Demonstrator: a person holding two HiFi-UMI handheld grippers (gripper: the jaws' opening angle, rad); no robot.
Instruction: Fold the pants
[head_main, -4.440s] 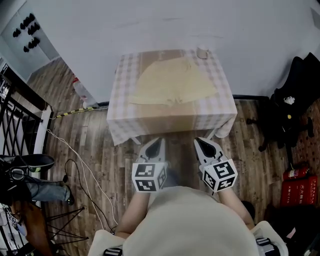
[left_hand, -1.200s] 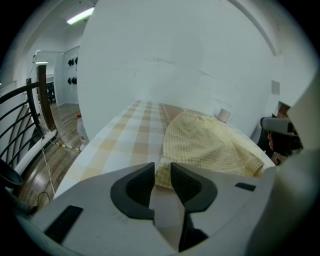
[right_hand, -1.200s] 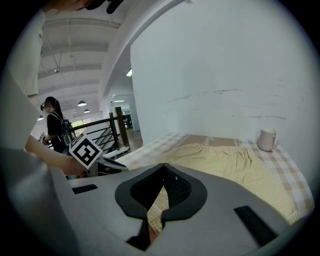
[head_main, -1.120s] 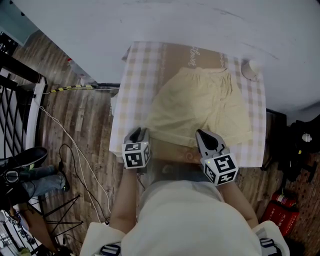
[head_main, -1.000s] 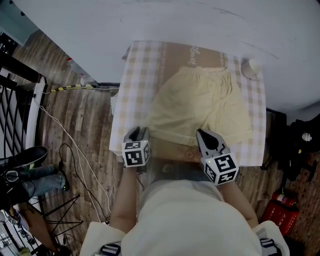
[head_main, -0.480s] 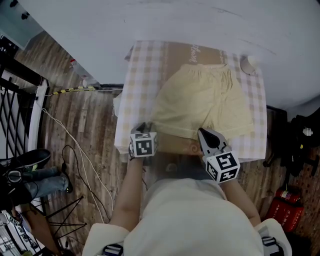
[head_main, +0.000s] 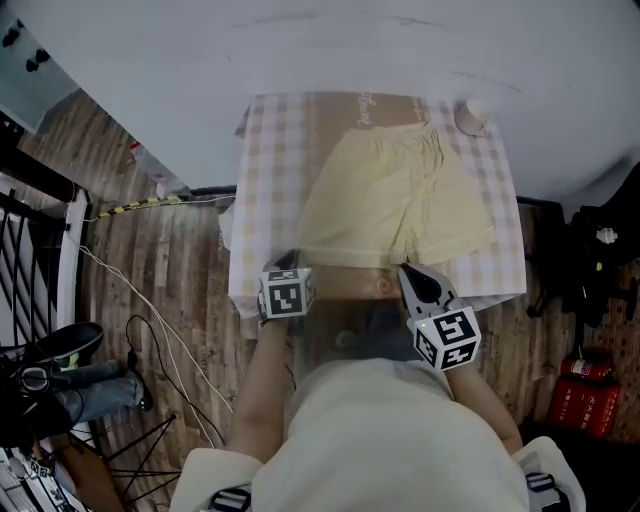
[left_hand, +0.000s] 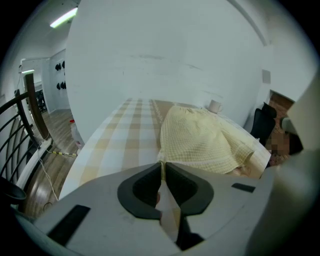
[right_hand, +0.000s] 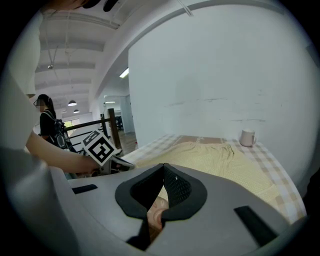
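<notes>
Pale yellow shorts (head_main: 395, 195) lie flat on the checked tablecloth (head_main: 265, 180), waistband at the far side and leg hems toward me. My left gripper (head_main: 288, 262) is at the near left hem corner. Its jaws have just been closing, and in the left gripper view the cloth's edge (left_hand: 200, 142) is pinched between the tips of the left gripper (left_hand: 162, 165). My right gripper (head_main: 405, 270) hovers at the table's front edge by the right leg hem. In its own view the right gripper (right_hand: 163, 166) is shut, nothing between the tips, the shorts (right_hand: 220, 160) ahead.
A white cup (head_main: 470, 115) stands at the table's far right corner. A black railing (head_main: 30, 240) and loose cables (head_main: 150, 320) are on the wooden floor to the left. A black chair (head_main: 600, 260) and red canisters (head_main: 585, 395) are to the right.
The left gripper has shifted toward the shorts' near left hem corner and its marker cube has rolled. The right gripper has edged up to the table's front edge.
</notes>
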